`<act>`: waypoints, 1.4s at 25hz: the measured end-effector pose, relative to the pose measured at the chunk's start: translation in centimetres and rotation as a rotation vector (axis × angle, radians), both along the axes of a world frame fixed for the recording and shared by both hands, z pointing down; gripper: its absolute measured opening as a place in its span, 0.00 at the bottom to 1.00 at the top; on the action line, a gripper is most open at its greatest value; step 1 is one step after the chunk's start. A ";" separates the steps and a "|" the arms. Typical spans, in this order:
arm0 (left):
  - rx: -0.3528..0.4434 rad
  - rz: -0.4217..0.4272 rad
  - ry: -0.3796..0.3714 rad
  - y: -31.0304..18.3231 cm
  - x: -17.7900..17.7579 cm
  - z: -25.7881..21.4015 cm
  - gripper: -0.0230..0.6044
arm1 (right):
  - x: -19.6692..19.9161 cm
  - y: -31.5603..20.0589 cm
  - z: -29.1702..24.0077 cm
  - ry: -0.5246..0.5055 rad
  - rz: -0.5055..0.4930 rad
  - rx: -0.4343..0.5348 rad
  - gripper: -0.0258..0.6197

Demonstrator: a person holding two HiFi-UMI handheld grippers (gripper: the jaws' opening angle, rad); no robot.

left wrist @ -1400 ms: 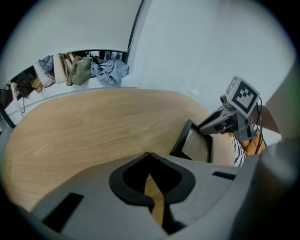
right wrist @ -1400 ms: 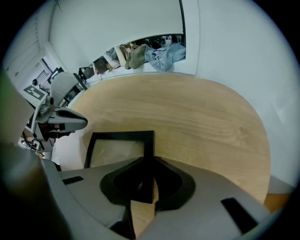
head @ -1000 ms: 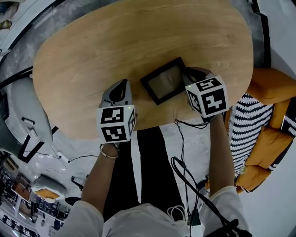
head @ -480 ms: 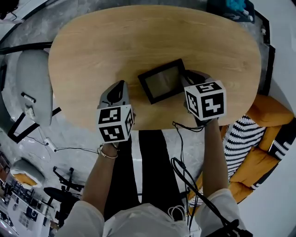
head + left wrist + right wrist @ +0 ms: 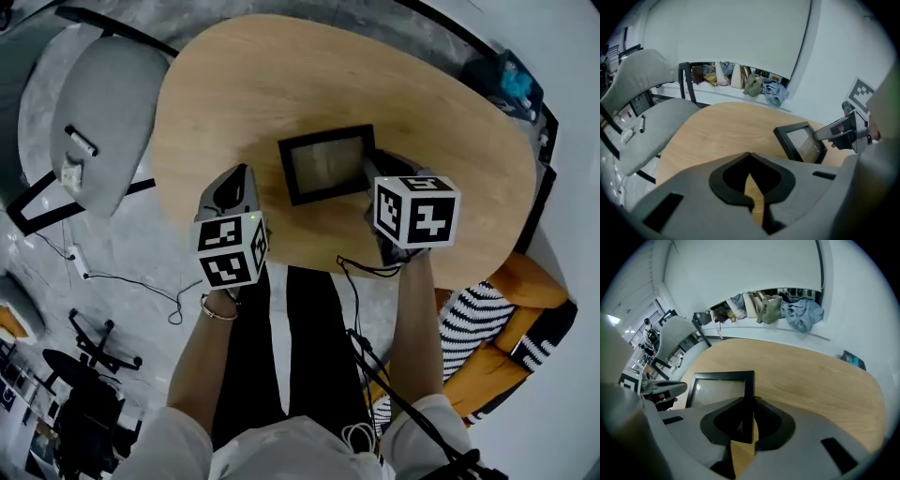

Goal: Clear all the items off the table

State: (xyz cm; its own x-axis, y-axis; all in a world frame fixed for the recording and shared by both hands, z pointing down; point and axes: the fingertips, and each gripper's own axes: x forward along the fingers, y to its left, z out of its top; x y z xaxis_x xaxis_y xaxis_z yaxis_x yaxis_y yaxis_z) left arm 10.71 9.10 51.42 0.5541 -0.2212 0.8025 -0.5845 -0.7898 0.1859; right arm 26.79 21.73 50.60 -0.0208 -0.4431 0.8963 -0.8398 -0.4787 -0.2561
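Observation:
A black picture frame with a pale glass pane is over the oval wooden table, near its front edge. My right gripper is shut on the frame's right-hand rim. In the right gripper view the black rim runs straight down between the jaws. My left gripper hovers to the frame's left, shut, with nothing in it. In the left gripper view its jaw tips meet over bare wood, and the frame shows to the right, tilted, with the right gripper's finger on it.
A grey chair stands at the table's left end. Orange and striped cushions lie at the lower right. A black cable hangs below the right gripper. Bags and clothes line a wall ledge behind the table.
Both grippers have shifted towards the table's left end, the right one still gripping the frame. The view has swung, so the grey chair now shows fully at the upper left.

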 end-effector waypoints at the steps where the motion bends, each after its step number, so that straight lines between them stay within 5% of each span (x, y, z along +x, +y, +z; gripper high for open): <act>1: 0.002 -0.014 0.003 -0.7 -0.8 -0.3 0.05 | -0.6 -1.0 -0.3 0.004 -0.015 0.001 0.16; 25: -0.001 -0.443 0.043 -15.1 -20.9 -1.0 0.05 | -16.9 -24.4 -2.5 0.043 -0.306 0.029 0.16; 35: -0.027 -0.537 0.041 -18.8 -26.3 0.3 0.05 | -21.8 -33.3 -1.9 0.077 -0.350 0.062 0.16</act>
